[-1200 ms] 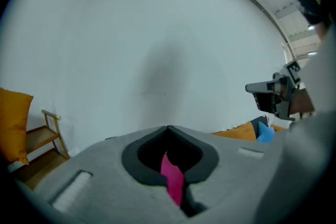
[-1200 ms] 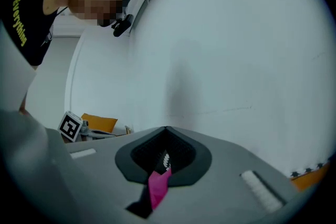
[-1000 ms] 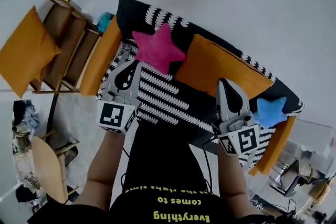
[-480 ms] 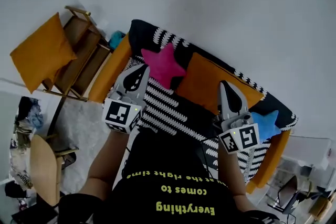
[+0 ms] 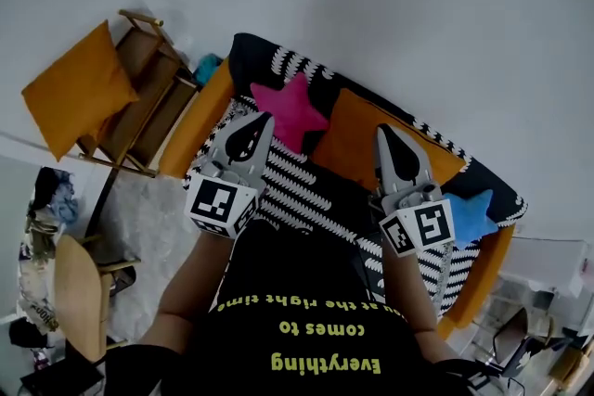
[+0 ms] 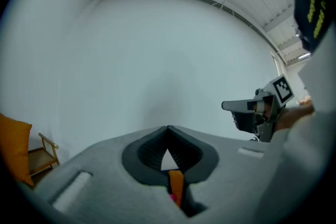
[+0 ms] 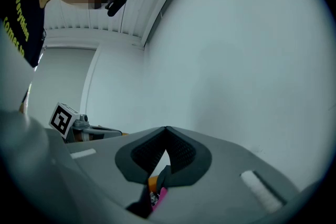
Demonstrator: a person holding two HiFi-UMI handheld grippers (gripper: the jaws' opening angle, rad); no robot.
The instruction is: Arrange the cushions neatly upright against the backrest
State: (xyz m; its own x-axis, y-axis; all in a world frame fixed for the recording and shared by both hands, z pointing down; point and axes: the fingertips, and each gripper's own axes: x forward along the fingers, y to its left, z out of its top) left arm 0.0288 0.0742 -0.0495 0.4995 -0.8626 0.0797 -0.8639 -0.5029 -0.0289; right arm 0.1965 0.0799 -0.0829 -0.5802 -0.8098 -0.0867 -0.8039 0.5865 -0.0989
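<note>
Grey plastic first: left claw point(image 6: 168, 128) pinched fully closed, tips meeting, nothing in them. Same for right claw point(image 7: 167, 128), closed and empty. Held level and side by side, aimed at a bare white wall point(image 6: 157, 50), clear of every cushion.

Seen from the head view, just past the left tips: pink star cushion point(image 5: 290, 111), propped against the sofa backrest point(image 5: 278, 62). Beside it, past the right tips: orange cushion point(image 5: 362, 144), also leaning on the backrest. Further along, at the right end near the armrest: blue star cushion point(image 5: 471, 210), lower in the picture, hard to tell whether fully upright. Below all three, the black-and-white patterned seat point(image 5: 292, 185). Well apart, off to the left: wooden chair point(image 5: 148, 93) with another orange cushion point(image 5: 74, 88) resting on it.

Probably a pause between grips, or a look over the row, with no cushion in hand. Next, most likely: open one claw, lower it to an edge or corner of whichever cushion needs truing, perhaps the blue star. Soft filling, so best to pinch a seam or point, lift lightly, and set it back against the backrest without knocking its neighbour.
</note>
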